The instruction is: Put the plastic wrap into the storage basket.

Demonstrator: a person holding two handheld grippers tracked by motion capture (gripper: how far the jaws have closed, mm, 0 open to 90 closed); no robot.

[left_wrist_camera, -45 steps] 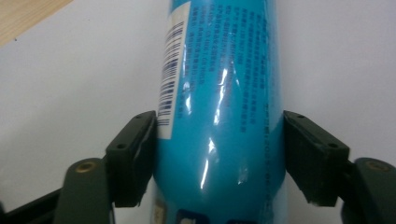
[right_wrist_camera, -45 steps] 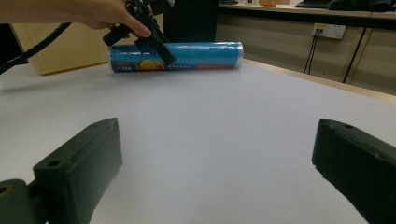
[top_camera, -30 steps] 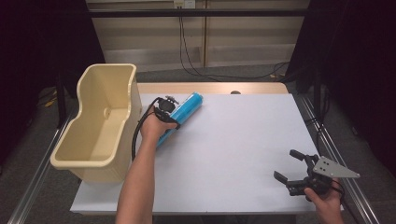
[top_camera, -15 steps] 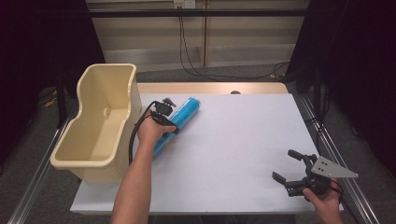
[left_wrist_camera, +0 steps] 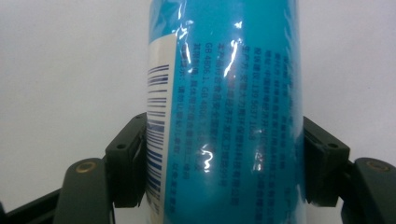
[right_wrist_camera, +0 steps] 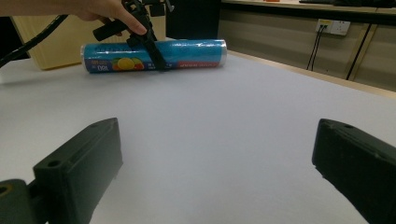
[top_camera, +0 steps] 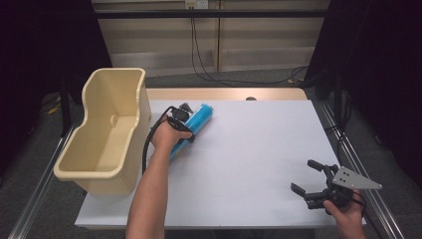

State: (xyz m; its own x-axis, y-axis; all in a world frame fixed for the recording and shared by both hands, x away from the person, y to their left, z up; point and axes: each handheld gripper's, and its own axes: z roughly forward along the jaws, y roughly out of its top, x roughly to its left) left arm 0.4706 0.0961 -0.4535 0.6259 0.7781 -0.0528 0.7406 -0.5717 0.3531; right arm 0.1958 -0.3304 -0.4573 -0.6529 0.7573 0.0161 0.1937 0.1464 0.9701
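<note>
Beside the tub, on the white table, lies a blue tube on its side, with one end pointing away toward the table's far edge and the other end nearer the person. Left gripper sits over the tube about midway along it, just off the tub's right wall. From the left gripper view, the two black jaws stand one on each side of the tube, pads against its shiny wrapper: clamped on the tube, which rests on the table. Barcode and small print visible on the wrapper. From the right gripper view, the tube shows a fruit picture on its label, with the left gripper coming down on it from above and the tub behind it. Right gripper is held well apart from the tub, at the near right corner of the table, jaws wide apart with nothing between them. Right gripper points across the table toward the tube.
</note>
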